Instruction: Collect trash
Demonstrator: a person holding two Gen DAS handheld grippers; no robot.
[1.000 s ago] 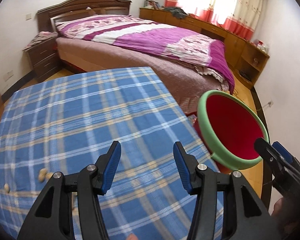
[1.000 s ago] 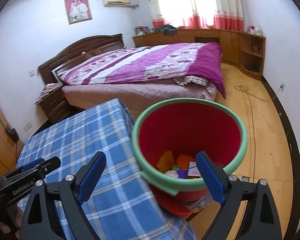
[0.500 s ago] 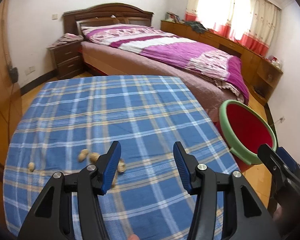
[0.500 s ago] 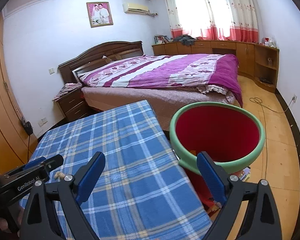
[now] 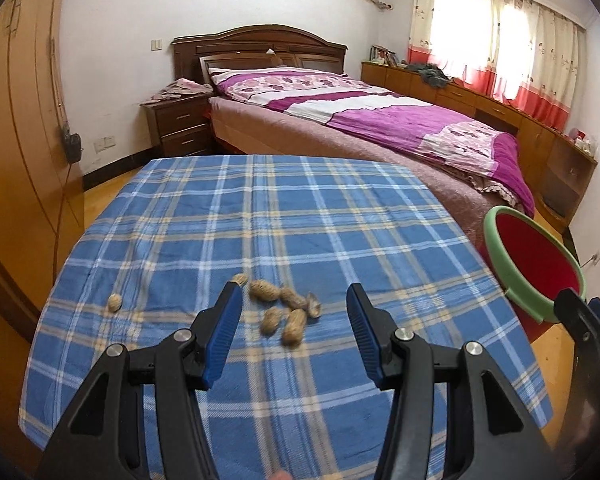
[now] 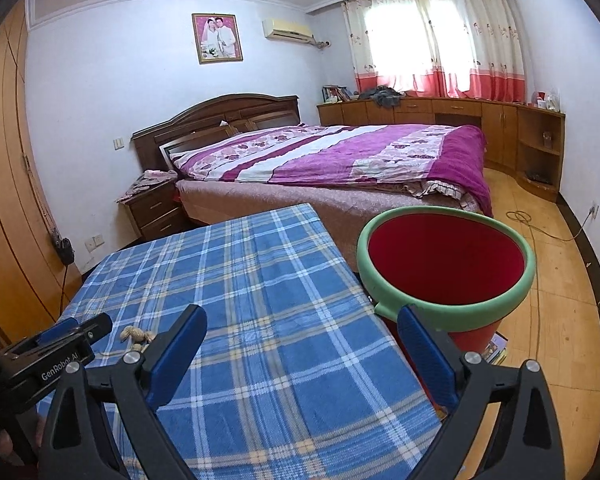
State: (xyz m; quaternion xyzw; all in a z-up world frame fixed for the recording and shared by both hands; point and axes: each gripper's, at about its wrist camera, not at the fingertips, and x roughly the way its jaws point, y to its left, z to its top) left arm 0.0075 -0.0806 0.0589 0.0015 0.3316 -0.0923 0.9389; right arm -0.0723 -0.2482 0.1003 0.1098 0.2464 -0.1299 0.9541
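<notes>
A table under a blue plaid cloth [image 5: 300, 216] stands in a bedroom, with a bed [image 5: 380, 120] behind it. A small cluster of peanut shells [image 5: 284, 308] lies on the cloth — one stray shell [image 5: 115, 302] sits apart to the left. The left gripper [image 5: 294, 300] hovers above the cluster, fingers partly spread, pinching nothing. The right gripper [image 6: 302, 330] (seen over the table's right edge) is widening its jaws, with nothing between them. A red bin with a green rim [image 6: 446, 264] stands on the floor just beside the table.
</notes>
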